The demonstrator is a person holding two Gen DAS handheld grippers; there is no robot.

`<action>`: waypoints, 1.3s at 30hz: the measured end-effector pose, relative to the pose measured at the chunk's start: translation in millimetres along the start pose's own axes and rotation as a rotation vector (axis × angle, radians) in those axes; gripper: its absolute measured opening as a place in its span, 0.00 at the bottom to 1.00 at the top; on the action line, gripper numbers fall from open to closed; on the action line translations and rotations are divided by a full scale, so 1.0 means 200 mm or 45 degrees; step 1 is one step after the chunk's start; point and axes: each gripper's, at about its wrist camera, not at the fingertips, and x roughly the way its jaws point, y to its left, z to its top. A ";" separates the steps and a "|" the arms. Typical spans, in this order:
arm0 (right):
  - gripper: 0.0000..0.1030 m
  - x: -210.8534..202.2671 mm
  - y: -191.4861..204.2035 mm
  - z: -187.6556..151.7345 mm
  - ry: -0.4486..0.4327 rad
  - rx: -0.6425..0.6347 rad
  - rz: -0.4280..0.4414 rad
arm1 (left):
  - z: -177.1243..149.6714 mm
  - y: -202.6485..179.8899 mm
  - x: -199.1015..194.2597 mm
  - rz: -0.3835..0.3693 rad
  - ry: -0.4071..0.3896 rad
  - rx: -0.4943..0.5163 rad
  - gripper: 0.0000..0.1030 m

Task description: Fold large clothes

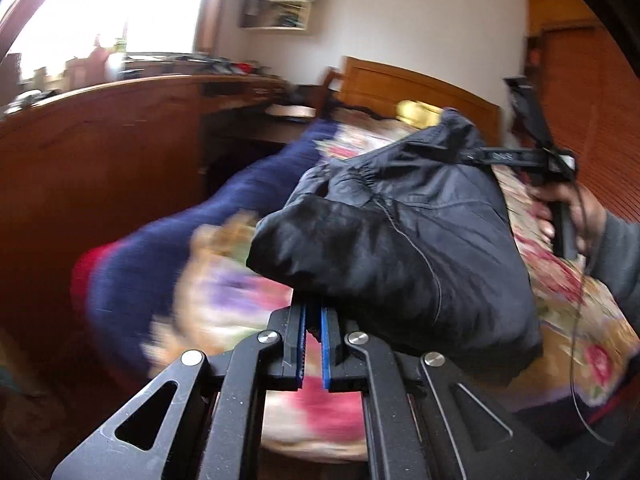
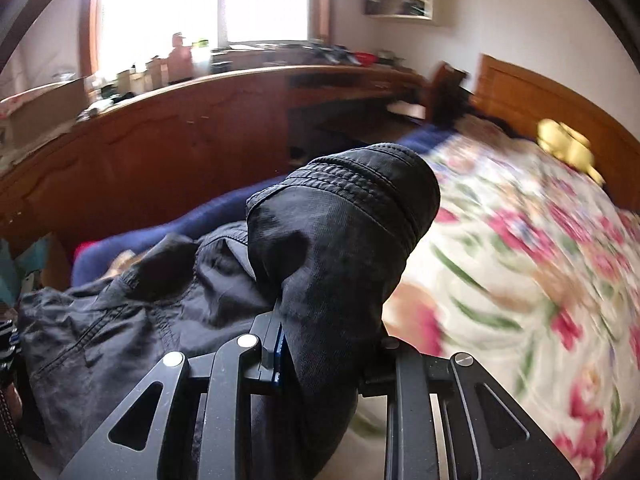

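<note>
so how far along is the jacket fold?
Early. Done: both grippers have fabric. In hand: the left gripper and right gripper each pinch the black jacket, lifted bunched over the floral bedspread. Left: spread it flat and make every fold.

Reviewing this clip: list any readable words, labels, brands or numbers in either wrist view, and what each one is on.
None can be read with confidence.
Pale marking on the right gripper finger: too blurred to read.
Books and papers on the wall shelf: too small and blurred.
Black jacket: no visible label.

Floral bedspread [image 2: 520, 240] blurred throughout
</note>
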 end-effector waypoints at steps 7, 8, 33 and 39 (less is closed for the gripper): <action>0.24 0.29 0.46 0.20 0.004 -0.083 0.114 | 0.06 0.47 -0.06 0.265 -0.012 -0.068 0.06; 0.24 0.33 0.50 0.20 0.019 -0.085 0.122 | 0.05 0.53 -0.04 0.286 0.001 -0.085 0.06; 0.59 0.19 0.70 -0.08 0.119 -0.151 0.306 | 0.11 0.47 -0.24 0.326 -0.033 -0.089 0.31; 0.59 0.00 0.63 -0.14 0.095 -0.177 0.294 | 0.24 0.29 -0.20 0.249 -0.041 0.005 0.32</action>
